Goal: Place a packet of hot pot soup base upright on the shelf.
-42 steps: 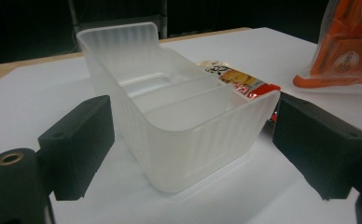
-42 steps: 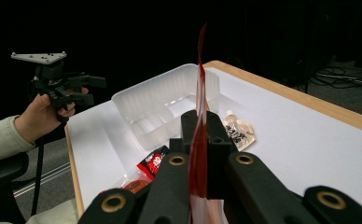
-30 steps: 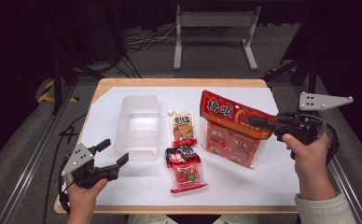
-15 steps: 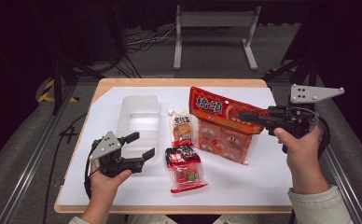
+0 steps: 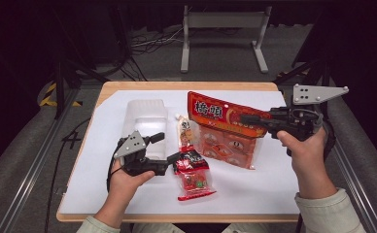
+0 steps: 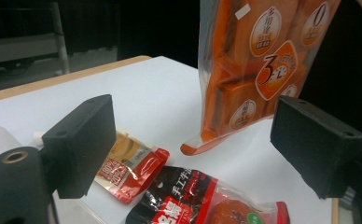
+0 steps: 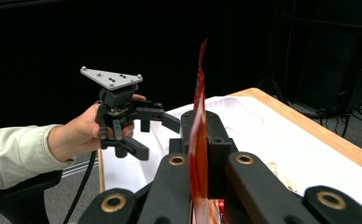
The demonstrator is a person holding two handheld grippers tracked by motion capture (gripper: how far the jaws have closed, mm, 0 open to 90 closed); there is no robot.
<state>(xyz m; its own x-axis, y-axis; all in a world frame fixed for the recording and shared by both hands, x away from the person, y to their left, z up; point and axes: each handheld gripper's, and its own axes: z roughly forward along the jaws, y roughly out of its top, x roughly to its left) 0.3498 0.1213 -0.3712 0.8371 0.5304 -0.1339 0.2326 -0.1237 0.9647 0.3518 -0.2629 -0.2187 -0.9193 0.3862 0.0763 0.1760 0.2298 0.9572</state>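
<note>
Nearest, the left gripper (image 5: 166, 148) sits low over the white sheet, its jaws standing wide with nothing between the pads; they have just been opening further. It points at the small red-and-black snack pouch (image 5: 192, 174), which lies flat on the sheet just beyond the jaw tips, not yet touched as far as can be told. Beside that pouch, a little farther back, lies a smaller tan sachet (image 5: 184, 133), also flat and untouched.

Next out, the right gripper (image 5: 254, 120) has its jaws closed tight on the upper edge of the large orange snack bag (image 5: 225, 133). The bag hangs tilted from that grip; its bottom corner appears lifted just clear of the sheet in the left gripper view (image 6: 244, 84), though contact at the far end cannot be ruled out. In the right gripper view the bag's seal (image 7: 198, 140) runs edge-on between the closed jaws.

Farther left, a clear plastic bin (image 5: 145, 119) stands on the sheet, seemingly with nothing in it.

Judgement: work looks early. One bag is picked up, none appears stowed; both small packets are left to handle, and the bin seems the likely destination.

Surface: wooden table (image 5: 186, 86) covered by a white sheet (image 5: 274, 189). Beyond it, grey floor, loose cables (image 5: 152, 41), a metal stand (image 5: 223, 34), dark surroundings.
</note>
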